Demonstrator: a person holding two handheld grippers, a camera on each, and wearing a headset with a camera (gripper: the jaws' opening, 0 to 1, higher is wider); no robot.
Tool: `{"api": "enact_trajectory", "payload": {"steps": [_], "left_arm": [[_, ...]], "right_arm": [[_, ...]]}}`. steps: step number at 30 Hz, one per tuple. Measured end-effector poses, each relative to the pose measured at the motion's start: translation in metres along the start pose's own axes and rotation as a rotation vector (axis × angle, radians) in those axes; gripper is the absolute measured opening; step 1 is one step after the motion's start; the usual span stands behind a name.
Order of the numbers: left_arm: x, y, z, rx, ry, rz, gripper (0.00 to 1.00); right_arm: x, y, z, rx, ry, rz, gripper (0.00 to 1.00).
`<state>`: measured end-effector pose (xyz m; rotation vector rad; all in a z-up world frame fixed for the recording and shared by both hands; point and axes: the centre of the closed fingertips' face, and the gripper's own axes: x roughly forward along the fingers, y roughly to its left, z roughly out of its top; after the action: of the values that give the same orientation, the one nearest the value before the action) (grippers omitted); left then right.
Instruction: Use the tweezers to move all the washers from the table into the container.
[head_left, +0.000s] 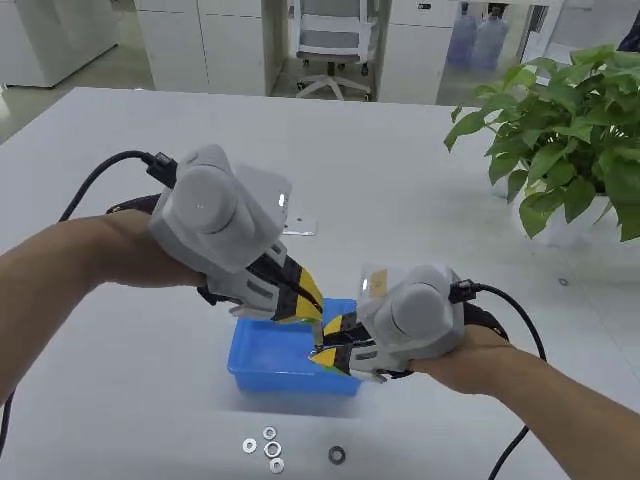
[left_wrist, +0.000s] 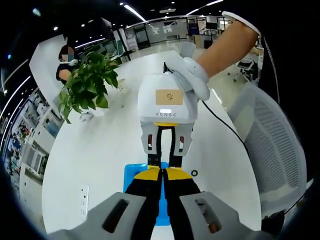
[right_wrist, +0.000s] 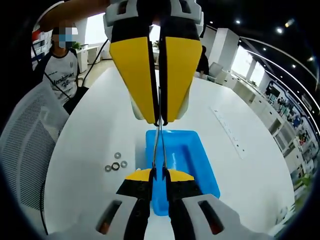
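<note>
A blue container (head_left: 262, 365) (right_wrist: 192, 165) sits on the white table. Just above it the two grippers meet tip to tip. Thin metal tweezers (right_wrist: 159, 150) run between them. My left gripper (head_left: 312, 305) (right_wrist: 159, 121) (left_wrist: 161, 171) is shut on their far, joined end. My right gripper (head_left: 322, 352) (right_wrist: 159, 175) (left_wrist: 164, 161) is shut on their two legs. Several silver washers (head_left: 270, 445) (right_wrist: 115, 165) lie in a cluster on the table in front of the container, with a dark washer (head_left: 337, 455) (left_wrist: 194, 173) to their right.
A leafy potted plant (head_left: 570, 150) stands at the table's right side. A small white strip (head_left: 300, 228) lies behind the grippers. Cables trail from both grippers. An office chair (head_left: 335, 40) stands beyond the table's far edge.
</note>
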<state>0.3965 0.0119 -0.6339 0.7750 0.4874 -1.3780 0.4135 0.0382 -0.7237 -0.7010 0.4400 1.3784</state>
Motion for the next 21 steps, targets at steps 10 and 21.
{"api": "enact_trajectory", "payload": {"steps": [10, 21], "left_arm": [[0.011, -0.021, 0.003, 0.005, -0.005, -0.028, 0.05], [0.022, -0.036, -0.002, 0.001, -0.008, -0.059, 0.05]], "right_arm": [[-0.005, 0.020, -0.013, 0.011, 0.011, -0.003, 0.12], [-0.001, 0.040, -0.024, 0.033, 0.016, 0.012, 0.12]]}}
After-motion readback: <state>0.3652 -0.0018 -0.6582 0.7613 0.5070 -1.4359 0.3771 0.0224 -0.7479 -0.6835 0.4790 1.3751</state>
